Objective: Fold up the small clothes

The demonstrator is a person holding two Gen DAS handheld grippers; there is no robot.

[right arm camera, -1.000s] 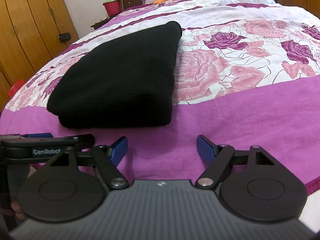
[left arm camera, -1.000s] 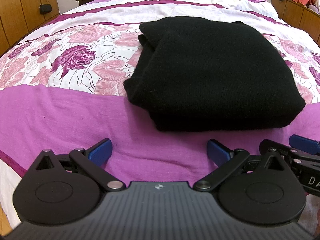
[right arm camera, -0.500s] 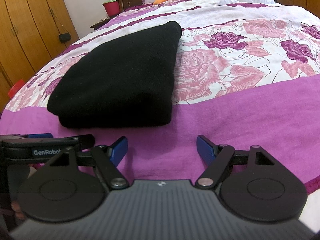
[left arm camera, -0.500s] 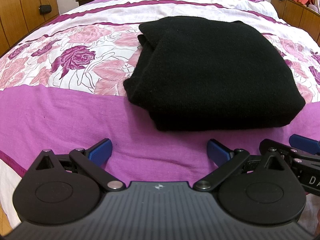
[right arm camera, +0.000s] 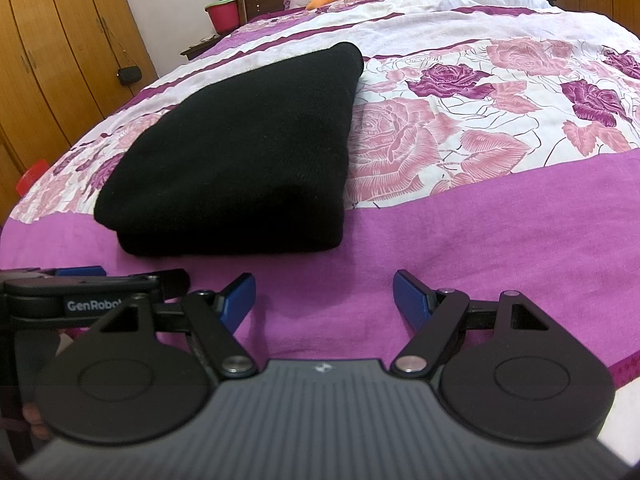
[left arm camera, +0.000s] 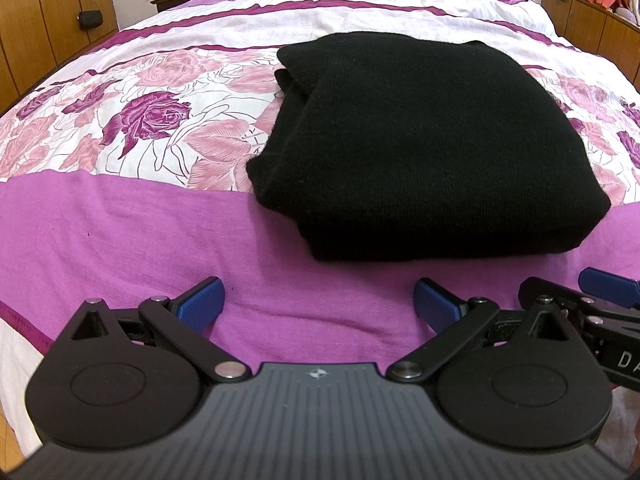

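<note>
Sweater [left arm camera: 432, 148], black and knitted, lies folded into a thick rectangle on the bed [left arm camera: 120, 240], its near edge on the plain purple band of the cover and the rest on the rose print. It looks finished to me, so your risk now is undoing it: if you push a gripper forward, a fingertip could catch the near folded edge and drag the top layer off the one below, and the loose layers showing at the far left corner would slide apart first. The soft cover could also bunch under any shove and tilt the stack. Your left gripper [left arm camera: 318, 306] and right gripper [right arm camera: 324, 300] sit side by side just short of that edge, each with its jaws spread and nothing between them; neither touches the cloth. Count, from largest down: one bed, one wardrobe [right arm camera: 52, 64] along the left wall, one sweater, one red bucket [right arm camera: 222, 14] by the headboard, two grippers, and four blue fingertips [left arm camera: 200, 302].
</note>
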